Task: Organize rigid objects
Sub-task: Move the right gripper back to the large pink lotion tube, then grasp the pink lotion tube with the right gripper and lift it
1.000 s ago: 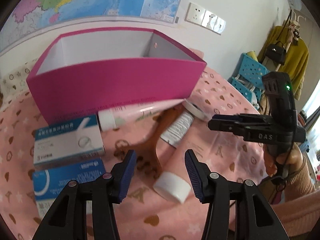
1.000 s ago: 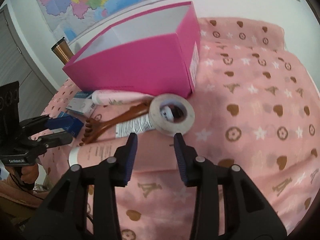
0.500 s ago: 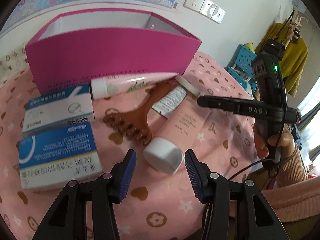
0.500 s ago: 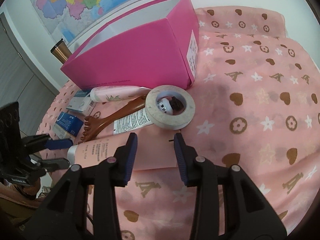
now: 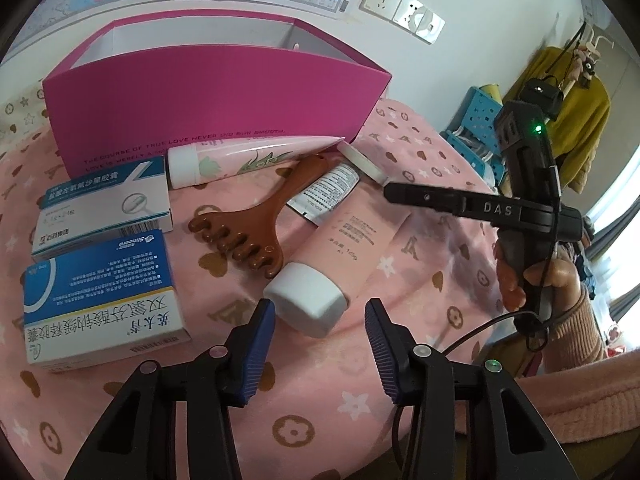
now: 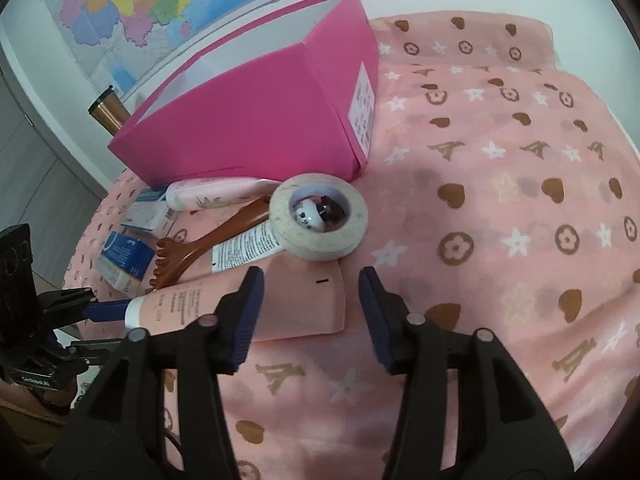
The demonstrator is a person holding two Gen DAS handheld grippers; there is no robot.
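Note:
A magenta box (image 5: 216,92) stands open-topped on the pink cloth. In front of it lie a pink tube (image 5: 352,232), a flower-print tube (image 5: 248,152), a small white tube (image 5: 328,192), a brown wooden massager (image 5: 256,224) and a tape roll (image 6: 318,222). My left gripper (image 5: 318,320) is closing, with the pink tube's white cap (image 5: 306,298) between its fingertips and a gap on the right side. My right gripper (image 6: 311,280) is opening over the tube's flat end (image 6: 312,304), just short of the tape roll; its pads touch nothing.
Two blue-and-white medicine boxes (image 5: 104,200) (image 5: 100,300) lie left of the massager. A copper tumbler (image 6: 108,112) stands behind the box's far corner. A person's hand (image 5: 552,280) holds the right gripper at the cloth's right side. Bare cloth (image 6: 500,200) stretches right of the tape.
The left view has tilted down, so the white cap now sits between the left fingertips, which stand slightly closer. The right jaws have spread wider over the tube's end.

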